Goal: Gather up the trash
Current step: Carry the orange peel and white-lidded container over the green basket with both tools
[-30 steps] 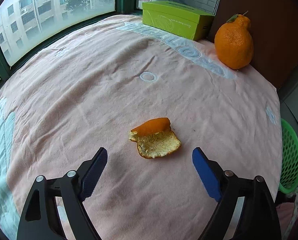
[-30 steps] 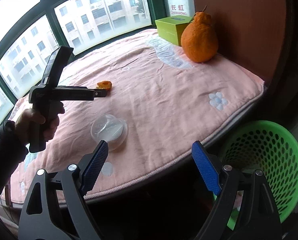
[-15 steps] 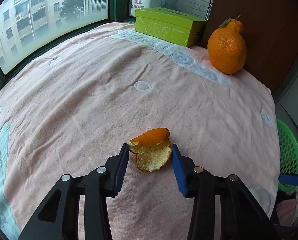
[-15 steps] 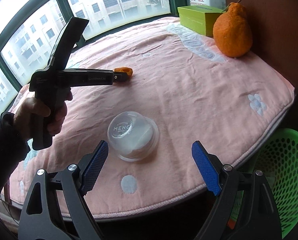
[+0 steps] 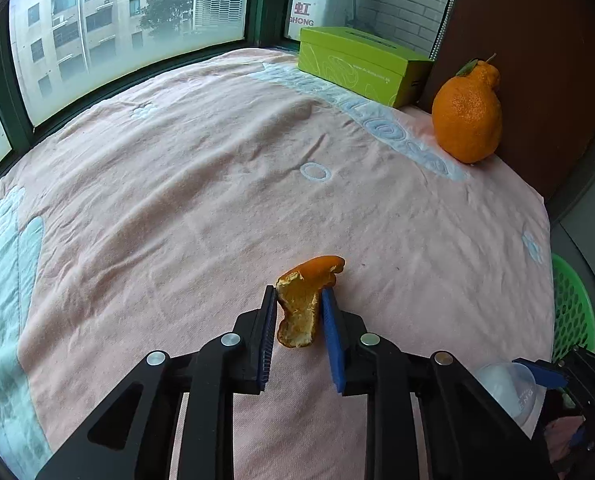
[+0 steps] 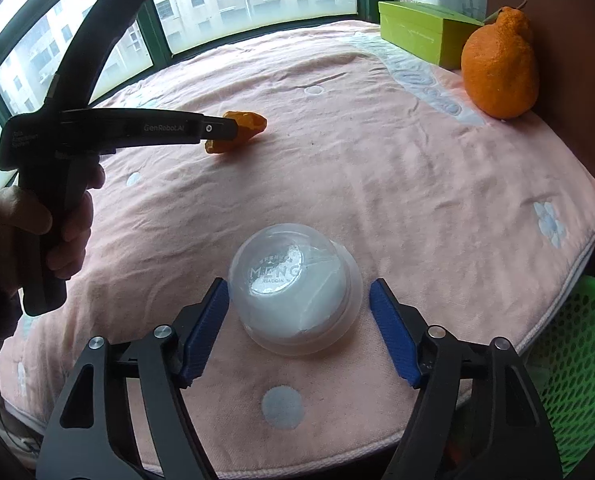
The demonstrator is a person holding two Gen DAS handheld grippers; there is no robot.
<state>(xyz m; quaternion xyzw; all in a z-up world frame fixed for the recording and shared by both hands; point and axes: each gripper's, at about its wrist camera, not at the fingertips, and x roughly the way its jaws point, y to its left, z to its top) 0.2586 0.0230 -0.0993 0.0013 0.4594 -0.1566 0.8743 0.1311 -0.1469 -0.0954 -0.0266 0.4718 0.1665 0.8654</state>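
Observation:
My left gripper (image 5: pixel 299 300) is shut on a piece of orange peel (image 5: pixel 303 300), squeezed upright between the blue pads just above the pink cloth; the peel also shows in the right wrist view (image 6: pixel 239 132) at the left gripper's tip. My right gripper (image 6: pixel 299 296) is open, its fingers either side of an upturned clear plastic cup (image 6: pixel 295 292) near the table's front edge, apart from it or barely touching. The cup also shows in the left wrist view (image 5: pixel 509 390).
A pink cloth covers the round table (image 5: pixel 177 200). A whole orange (image 5: pixel 467 116) and a green tissue box (image 5: pixel 357 64) stand at the far right by the wall. A green mesh basket (image 6: pixel 577 380) sits on the floor below the table's right edge.
My left gripper has closed on the orange peel, folding it upright. My right gripper moved forward over the table edge and now straddles the plastic cup, its jaws narrowed.

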